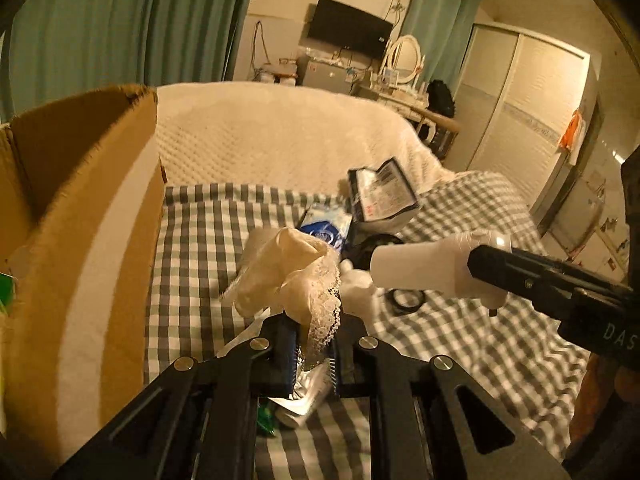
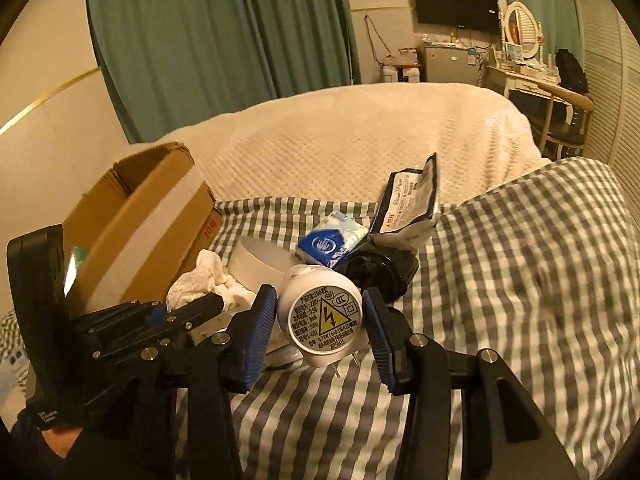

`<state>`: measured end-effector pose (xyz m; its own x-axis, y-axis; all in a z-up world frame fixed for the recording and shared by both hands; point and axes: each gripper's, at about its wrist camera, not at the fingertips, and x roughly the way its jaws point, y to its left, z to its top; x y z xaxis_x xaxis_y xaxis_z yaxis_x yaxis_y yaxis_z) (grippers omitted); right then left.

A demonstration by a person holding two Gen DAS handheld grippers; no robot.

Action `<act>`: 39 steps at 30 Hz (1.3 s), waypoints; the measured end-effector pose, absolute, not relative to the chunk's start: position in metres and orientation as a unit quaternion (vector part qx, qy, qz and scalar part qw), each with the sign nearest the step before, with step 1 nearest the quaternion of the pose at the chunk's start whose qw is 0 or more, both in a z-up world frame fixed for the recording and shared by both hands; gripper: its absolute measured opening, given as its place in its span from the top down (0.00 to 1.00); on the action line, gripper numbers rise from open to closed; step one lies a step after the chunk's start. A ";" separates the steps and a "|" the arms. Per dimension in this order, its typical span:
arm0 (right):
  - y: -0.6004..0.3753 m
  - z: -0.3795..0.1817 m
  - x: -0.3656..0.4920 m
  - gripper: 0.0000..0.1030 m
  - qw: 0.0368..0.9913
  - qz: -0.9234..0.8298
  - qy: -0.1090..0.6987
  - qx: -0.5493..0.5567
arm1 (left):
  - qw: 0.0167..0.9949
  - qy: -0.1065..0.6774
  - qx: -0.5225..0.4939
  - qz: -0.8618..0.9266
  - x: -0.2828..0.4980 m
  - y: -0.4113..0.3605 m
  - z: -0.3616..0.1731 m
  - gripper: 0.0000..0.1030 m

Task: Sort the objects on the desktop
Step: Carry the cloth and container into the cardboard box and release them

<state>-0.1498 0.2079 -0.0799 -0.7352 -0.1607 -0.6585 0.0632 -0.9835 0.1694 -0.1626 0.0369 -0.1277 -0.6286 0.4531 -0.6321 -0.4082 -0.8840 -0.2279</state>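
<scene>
On my far left stands one cardboard box (image 1: pixel 80 216), open at the top, on the checked cloth (image 1: pixel 200 240). My left gripper (image 1: pixel 314 344) reaches forward low over the cloth, level with the box's near corner, its two fingers pressed together on one cream lace-edged cloth (image 1: pixel 296 276) that bunches up above the tips. Under those fingers I see a crumpled silvery wrapper (image 1: pixel 308 392), though I cannot tell whether it is caught in the grip.

Past the fingertips lies a small heap: one blue and white tissue pack (image 1: pixel 326 228), one dark-edged printed pouch (image 1: pixel 380 192) propped up on edge behind it, and one black object (image 2: pixel 380 268) beside them that I cannot identify. One black ring (image 1: pixel 408 298) lies flat on the cloth nearer to me.

To the right, my right gripper (image 2: pixel 320 328) comes in from the side, angled toward the heap. It carries one white plug-in night light (image 2: pixel 324 316), label and two prongs facing the camera; the fingers sit against both sides of its round body, clamped on it, and it hangs clear of the cloth. One white round lid-like disc (image 2: pixel 260 260) rests just behind it.
</scene>
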 end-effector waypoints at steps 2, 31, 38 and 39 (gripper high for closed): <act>0.206 -0.071 -0.141 0.57 0.056 -0.932 -0.070 0.352 | 0.242 -0.035 -0.349 0.905 -0.157 0.034 -0.119 0.88; 0.040 0.037 -0.153 0.57 0.197 -0.944 -0.002 0.265 | 0.130 -0.088 -0.258 0.953 -0.202 -0.143 -0.005 0.88; -0.013 -0.016 -0.220 0.57 0.213 -0.921 0.003 0.326 | 0.098 -0.107 -0.312 0.939 -0.236 -0.180 -0.061 0.88; -0.016 -0.022 -0.225 0.57 0.212 -0.920 0.004 0.331 | 0.098 -0.108 -0.320 0.936 -0.239 -0.182 -0.068 0.88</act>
